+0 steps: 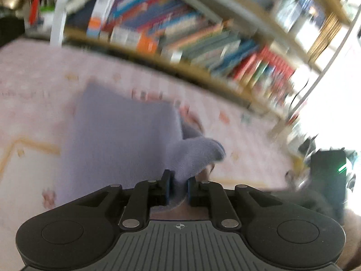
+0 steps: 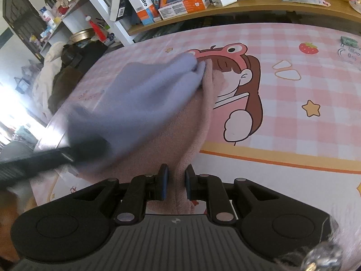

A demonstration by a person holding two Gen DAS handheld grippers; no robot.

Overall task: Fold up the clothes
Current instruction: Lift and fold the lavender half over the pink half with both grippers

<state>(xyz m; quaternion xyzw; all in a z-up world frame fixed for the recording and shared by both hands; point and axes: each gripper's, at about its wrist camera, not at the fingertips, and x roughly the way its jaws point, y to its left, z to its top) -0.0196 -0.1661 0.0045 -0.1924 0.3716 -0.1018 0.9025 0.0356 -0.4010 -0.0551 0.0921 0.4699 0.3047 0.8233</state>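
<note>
While the left gripper (image 1: 178, 181) pinches the lavender cloth (image 1: 117, 135) and the right gripper (image 2: 177, 181) pinches the pink cloth (image 2: 180, 140), a fast pull may slip them.

We see the garment (image 2: 146, 99) lying on the counter (image 2: 293, 113) near its left edge, with the bookshelf (image 2: 203, 6) behind the counter's far edge.

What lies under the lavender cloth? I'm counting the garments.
A pink cloth shows beneath the lavender cloth, on the pink checked table cover. Whatever else lies under them is covered.
</note>
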